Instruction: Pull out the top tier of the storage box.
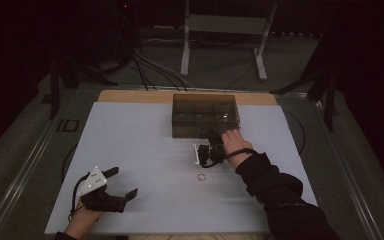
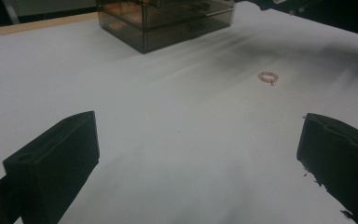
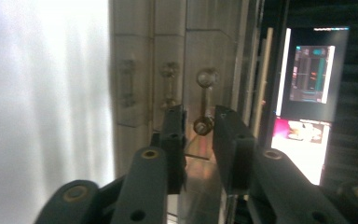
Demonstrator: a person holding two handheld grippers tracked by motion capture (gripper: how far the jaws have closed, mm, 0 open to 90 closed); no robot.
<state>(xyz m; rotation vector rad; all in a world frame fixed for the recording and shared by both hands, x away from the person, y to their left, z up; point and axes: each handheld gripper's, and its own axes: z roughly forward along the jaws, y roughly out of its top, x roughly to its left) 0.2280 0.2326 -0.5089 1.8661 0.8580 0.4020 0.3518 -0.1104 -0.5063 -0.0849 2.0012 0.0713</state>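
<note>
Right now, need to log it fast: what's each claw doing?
Left claw: open, empty, over the white table sheet.
Right claw: narrow gap around the smoky transparent drawer box's handle; grip cannot be told.

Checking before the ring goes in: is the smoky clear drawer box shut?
Shut, it seems: the smoky clear plastic drawer box shows flush fronts, none pulled out.

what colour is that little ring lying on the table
Pinkish, rose-gold looking; the ring shows best in the left gripper view, lying on the white table.
</note>
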